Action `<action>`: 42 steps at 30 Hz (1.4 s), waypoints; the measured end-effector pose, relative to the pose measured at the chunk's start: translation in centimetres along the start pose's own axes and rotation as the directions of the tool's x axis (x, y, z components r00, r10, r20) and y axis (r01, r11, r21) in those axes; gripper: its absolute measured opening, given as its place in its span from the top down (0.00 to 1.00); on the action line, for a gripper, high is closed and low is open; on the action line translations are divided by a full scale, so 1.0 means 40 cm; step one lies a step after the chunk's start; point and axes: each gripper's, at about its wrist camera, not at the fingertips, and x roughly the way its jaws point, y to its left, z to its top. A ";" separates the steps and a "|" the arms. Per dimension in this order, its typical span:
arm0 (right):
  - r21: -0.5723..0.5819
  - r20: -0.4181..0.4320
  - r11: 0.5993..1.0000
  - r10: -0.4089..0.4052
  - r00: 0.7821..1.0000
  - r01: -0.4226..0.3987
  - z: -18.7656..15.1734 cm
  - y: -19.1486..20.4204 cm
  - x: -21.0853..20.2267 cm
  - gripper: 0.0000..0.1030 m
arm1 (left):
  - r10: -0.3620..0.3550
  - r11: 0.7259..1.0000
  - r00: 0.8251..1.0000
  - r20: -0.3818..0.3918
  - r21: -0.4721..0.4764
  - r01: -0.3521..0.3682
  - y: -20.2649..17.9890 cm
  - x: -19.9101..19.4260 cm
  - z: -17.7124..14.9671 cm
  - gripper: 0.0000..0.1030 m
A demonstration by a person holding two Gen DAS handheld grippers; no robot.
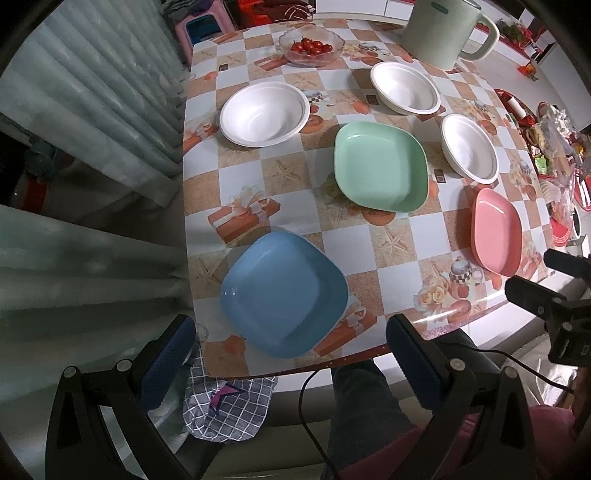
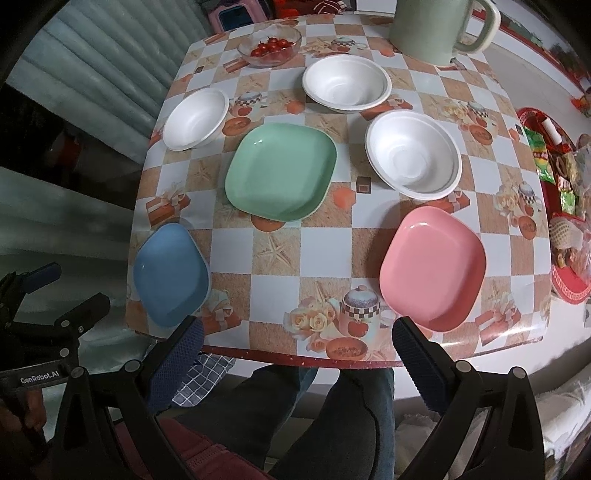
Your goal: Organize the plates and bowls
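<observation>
Three square plates lie on the checkered table [image 1: 369, 251]: a blue plate [image 1: 282, 295] [image 2: 170, 275] near the front left edge, a green plate [image 1: 380, 166] [image 2: 280, 171] in the middle, a pink plate [image 1: 496, 232] [image 2: 432, 269] at the front right. Three white foam bowls stand behind them: left bowl [image 1: 264, 112] [image 2: 195, 123], back bowl [image 1: 404, 86] [image 2: 347, 85], right bowl [image 1: 469, 147] [image 2: 413, 158]. My left gripper [image 1: 291, 347] is open and empty just in front of the blue plate. My right gripper [image 2: 297, 347] is open and empty at the front edge, left of the pink plate.
A glass bowl of cherry tomatoes [image 1: 310, 46] [image 2: 269, 46] and a pale green kettle [image 1: 447, 29] [image 2: 436, 26] stand at the back. A red tray with snacks [image 2: 561, 206] sits at the right. A curtain [image 1: 92, 110] hangs at the left.
</observation>
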 end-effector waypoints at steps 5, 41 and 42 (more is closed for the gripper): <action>0.013 0.002 1.000 -0.019 1.000 0.019 -0.003 -0.003 0.002 0.01 | -0.065 0.998 0.998 0.017 0.010 0.065 -0.001 -0.001 0.009 0.00; 0.049 -0.018 0.997 -0.059 0.998 0.060 0.075 -0.020 0.027 0.01 | -0.134 0.990 0.991 -0.012 0.048 0.135 -0.022 0.048 0.110 0.00; 0.058 -0.027 0.997 -0.052 0.998 0.054 0.080 -0.025 0.039 0.01 | -0.136 0.990 0.991 -0.015 0.048 0.136 -0.026 0.058 0.121 0.00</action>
